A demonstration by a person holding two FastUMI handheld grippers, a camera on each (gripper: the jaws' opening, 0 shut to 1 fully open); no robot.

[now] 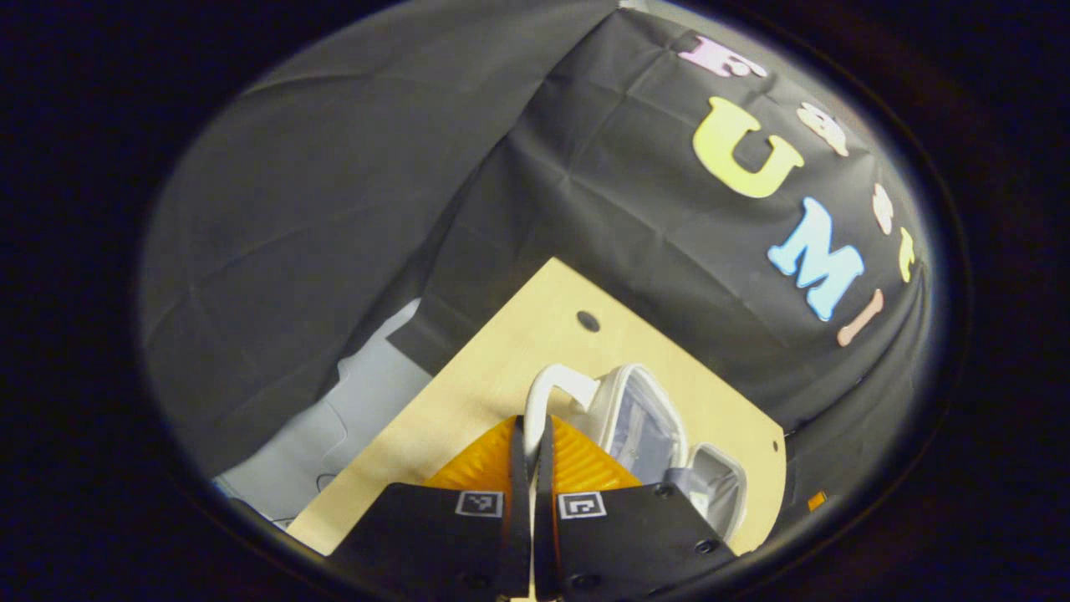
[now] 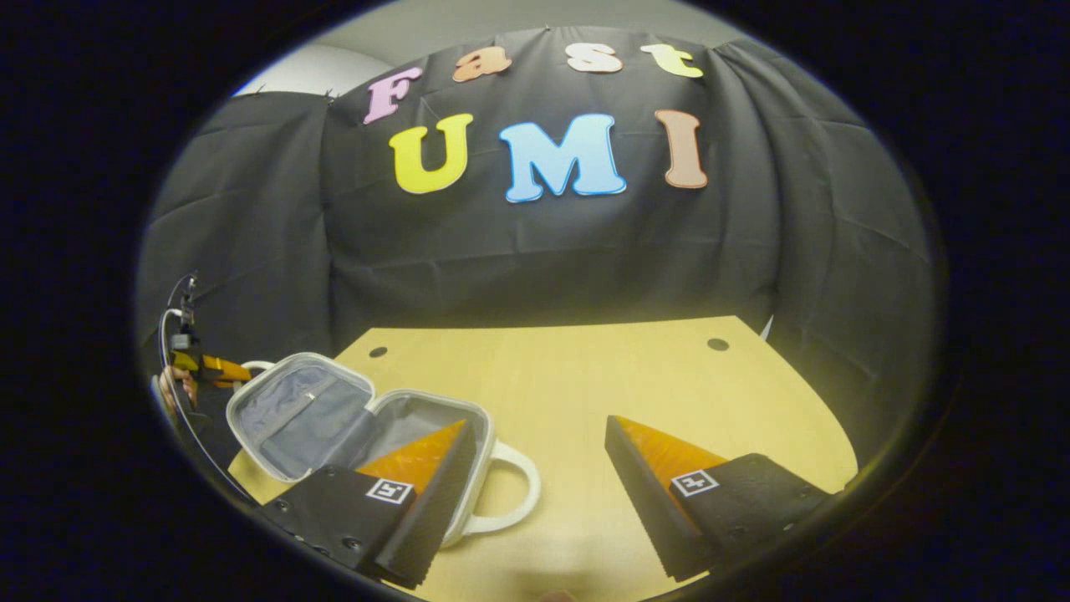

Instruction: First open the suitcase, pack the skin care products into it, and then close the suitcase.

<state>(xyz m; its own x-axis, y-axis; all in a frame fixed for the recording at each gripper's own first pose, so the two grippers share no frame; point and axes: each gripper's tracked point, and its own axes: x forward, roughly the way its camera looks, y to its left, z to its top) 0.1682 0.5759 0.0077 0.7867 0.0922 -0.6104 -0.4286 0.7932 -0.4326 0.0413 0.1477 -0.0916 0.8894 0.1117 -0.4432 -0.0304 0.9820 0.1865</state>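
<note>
Suitcase (image 2: 359,426) lies open on table (image 2: 635,376), near left corner in right gripper view; lid laid flat on far-left side, grey lining exposed. White handle (image 2: 510,493) on near half, second handle (image 1: 552,393) on lid edge. Left gripper (image 1: 533,443): fingers together, clamped on lid handle. Right gripper (image 2: 535,443): fingers wide apart, nothing between them, left finger (image 2: 418,464) in front of suitcase's near half. Contact there: cannot tell.
</note>
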